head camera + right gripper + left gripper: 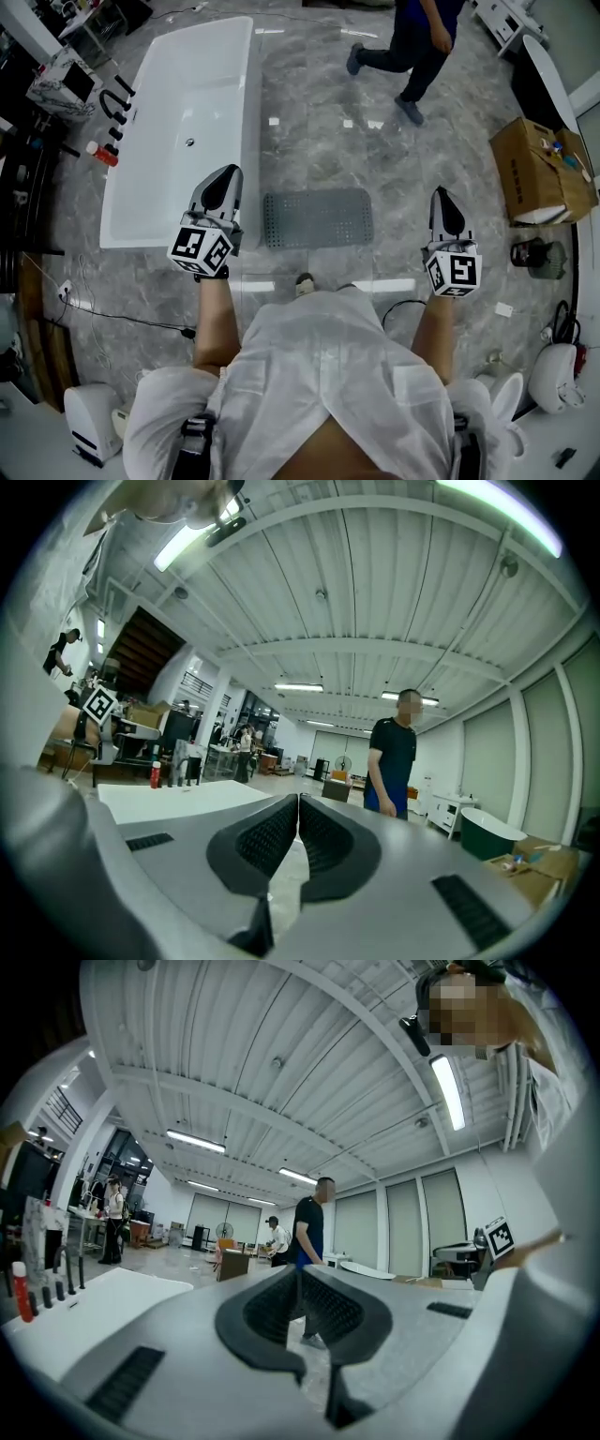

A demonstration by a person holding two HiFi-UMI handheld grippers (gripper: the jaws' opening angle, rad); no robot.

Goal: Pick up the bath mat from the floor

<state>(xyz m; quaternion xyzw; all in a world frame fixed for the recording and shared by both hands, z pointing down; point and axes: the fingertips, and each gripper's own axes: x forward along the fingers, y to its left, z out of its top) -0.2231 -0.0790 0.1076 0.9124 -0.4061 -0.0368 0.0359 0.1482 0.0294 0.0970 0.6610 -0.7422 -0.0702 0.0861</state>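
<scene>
The bath mat (pixel 317 217) lies flat on the glossy, grey-veined stone floor (pixel 309 141). It is a rounded grey rectangle with a dotted, rubbery-looking surface, just beside the long side of a smooth white bathtub (pixel 178 122). It sits between the two grippers as the head view frames them, and neither one touches it.

The left gripper (pixel 225 178) is held over the tub's near corner and the right gripper (pixel 441 195) over bare floor, well apart from the mat. Both are matte grey shells tapering to a point, each with a cube of black-and-white square markers at the wrist end. Both are clenched. In each gripper view the dark ribbed pads (pixel 272 1305) meet face to face along a thin seam, gripping only each other.

The head view alone shows the mat, plus a red-capped bottle (pixel 103 153) by the tub's far side, an open cardboard box (pixel 534 169) on the right, and the holder's white coat (pixel 328 375) below.

The gripper views look level and upward. They show a ribbed white ceiling (pixel 375 592) with strip lights, tall pale wall panels, and a person (pixel 394 761) in a dark shirt standing beyond the jaw tips. The same figure appears only as legs and a torso at the top of the head view. More people stand far off at the left of the left gripper view.
</scene>
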